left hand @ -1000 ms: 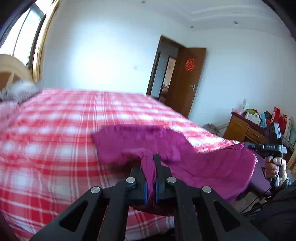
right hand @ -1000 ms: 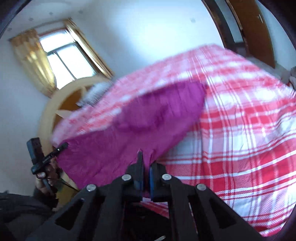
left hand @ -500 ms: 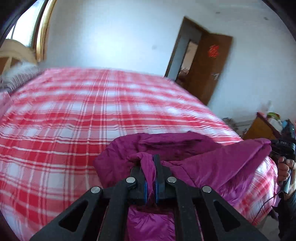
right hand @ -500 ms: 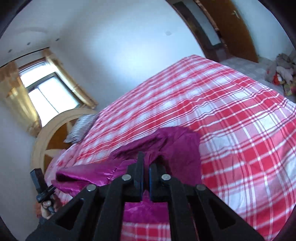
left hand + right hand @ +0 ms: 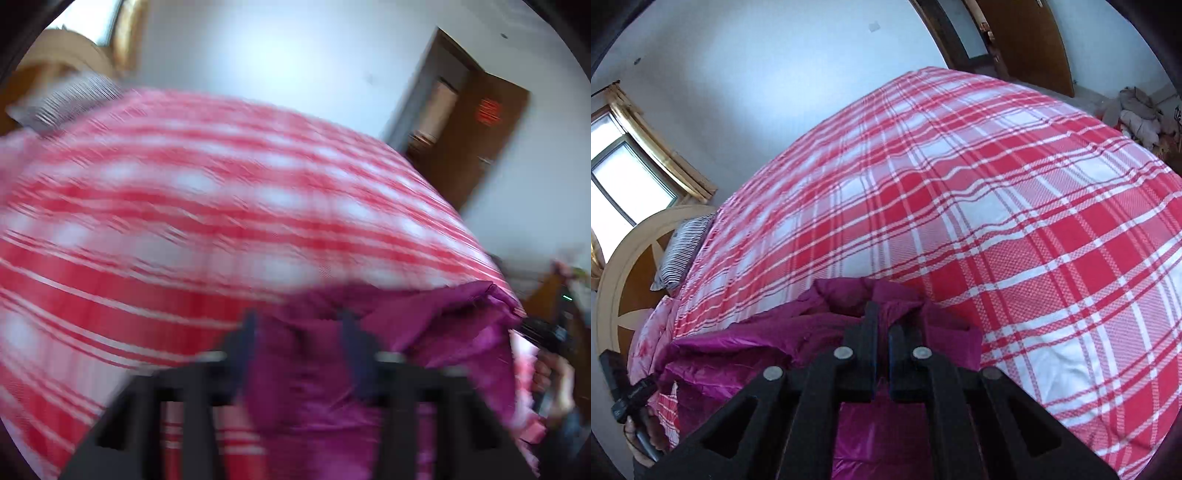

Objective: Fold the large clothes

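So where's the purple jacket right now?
The purple jacket lies bunched at the near edge of the bed, far from the pillow; in both wrist views it fills the bottom, just ahead of the fingers.

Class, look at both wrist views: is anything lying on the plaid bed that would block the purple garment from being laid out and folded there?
Nothing visible does. The purple garment lies bunched at the near edge of the plaid bed; only a striped pillow sits at the far headboard end.

Glossy magenta jacket [image 5: 738, 362], woven bedspread [image 5: 997, 221]
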Action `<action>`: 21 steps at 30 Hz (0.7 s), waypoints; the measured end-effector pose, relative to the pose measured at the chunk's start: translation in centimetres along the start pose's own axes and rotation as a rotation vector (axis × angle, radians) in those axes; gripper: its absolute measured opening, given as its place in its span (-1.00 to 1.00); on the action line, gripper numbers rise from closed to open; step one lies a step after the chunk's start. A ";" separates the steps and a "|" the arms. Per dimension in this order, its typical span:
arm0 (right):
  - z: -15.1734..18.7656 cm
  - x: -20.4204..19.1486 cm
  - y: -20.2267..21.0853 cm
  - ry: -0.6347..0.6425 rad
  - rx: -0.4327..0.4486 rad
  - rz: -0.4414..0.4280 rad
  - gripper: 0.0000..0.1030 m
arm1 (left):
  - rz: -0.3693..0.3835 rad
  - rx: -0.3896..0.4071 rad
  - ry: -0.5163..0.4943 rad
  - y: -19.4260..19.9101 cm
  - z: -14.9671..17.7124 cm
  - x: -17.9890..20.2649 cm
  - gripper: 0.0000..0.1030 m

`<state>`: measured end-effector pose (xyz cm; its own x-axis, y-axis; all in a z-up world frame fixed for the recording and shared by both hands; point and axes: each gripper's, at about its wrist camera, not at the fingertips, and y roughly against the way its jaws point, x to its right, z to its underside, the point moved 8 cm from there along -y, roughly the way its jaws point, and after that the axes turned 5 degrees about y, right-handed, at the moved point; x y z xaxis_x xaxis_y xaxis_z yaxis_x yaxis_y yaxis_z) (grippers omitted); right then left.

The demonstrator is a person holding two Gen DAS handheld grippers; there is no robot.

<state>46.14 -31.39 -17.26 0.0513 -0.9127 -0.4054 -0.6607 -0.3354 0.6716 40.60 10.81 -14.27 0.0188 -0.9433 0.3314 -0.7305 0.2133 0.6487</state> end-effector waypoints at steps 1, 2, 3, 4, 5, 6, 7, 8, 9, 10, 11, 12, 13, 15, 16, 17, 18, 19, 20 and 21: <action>0.1 0.2 -0.5 0.002 -0.011 0.008 -0.89 | -0.034 0.058 0.010 1.1 -0.5 -0.7 0.57; 0.3 0.2 -0.8 0.007 -0.014 0.020 -0.89 | -0.050 0.092 0.027 1.5 -0.7 -1.0 0.57; 0.4 0.4 -1.1 0.009 -0.018 0.028 -0.89 | -0.049 0.121 0.051 2.1 -0.8 -1.0 0.57; 0.5 0.4 -1.5 0.009 -0.021 0.034 -0.89 | -0.014 0.132 0.050 2.4 -0.5 0.2 0.57; 0.7 0.4 -1.8 0.013 -0.024 0.043 -0.89 | 0.000 0.129 0.010 2.3 0.0 2.1 0.57; 0.8 0.4 -2.2 0.018 -0.024 0.054 -0.87 | 0.000 0.126 -0.028 1.9 0.4 3.6 0.58; 1.0 0.4 -2.6 0.030 -0.027 0.065 -0.87 | 0.010 0.120 -0.120 1.3 1.5 6.7 0.61; 1.1 0.4 -3.1 0.035 -0.030 0.076 -0.87 | 0.022 0.112 -0.201 0.6 2.4 9.1 0.64; 1.2 0.5 -3.2 0.035 -0.026 0.091 -0.84 | 0.014 0.106 -0.284 -0.2 3.5 11.3 0.65; 1.1 0.5 -3.3 0.037 -0.021 0.103 -0.74 | -0.014 0.107 -0.359 -1.2 4.6 13.0 0.65; 1.1 0.2 -3.1 0.047 -0.011 0.126 -0.66 | -0.051 0.116 -0.423 -2.2 5.4 14.1 0.65; 1.0 -0.2 -2.9 0.057 0.000 0.143 -0.41 | -0.098 0.135 -0.477 -3.1 6.2 14.8 0.65; 0.9 -0.9 -2.1 0.085 0.022 0.173 -0.08 | -0.140 0.145 -0.513 -3.8 6.7 15.0 0.65; 0.7 -2.5 -0.5 0.155 0.078 0.231 0.49 | -0.202 0.129 -0.546 -5.7 7.6 14.9 0.65; 0.6 -3.5 0.3 0.185 0.111 0.244 0.54 | -0.224 0.114 -0.521 -6.6 7.9 14.2 0.65; 0.7 -5.1 1.1 0.230 0.146 0.230 0.54 | -0.229 0.100 -0.486 -7.1 7.9 13.5 0.65; 1.0 -6.5 1.4 0.268 0.158 0.211 0.54 | -0.230 0.087 -0.460 -7.7 7.8 13.1 0.65; 1.3 -8.0 1.4 0.309 0.162 0.192 0.54 | -0.230 0.066 -0.416 -8.0 7.5 12.3 0.65; 2.0 -9.8 0.9 0.364 0.152 0.166 0.54 | -0.230 0.053 -0.384 -8.1 7.2 11.9 0.65; 2.6 -11.3 0.1 0.414 0.131 0.136 0.54 | -0.227 0.036 -0.341 -7.9 6.9 11.4 0.65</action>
<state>43.58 -20.52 -14.19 0.2349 -0.9718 -0.0190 -0.7698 -0.1979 0.6068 41.87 -3.33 -20.30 -0.0405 -0.9969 -0.0672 -0.7571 -0.0132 0.6532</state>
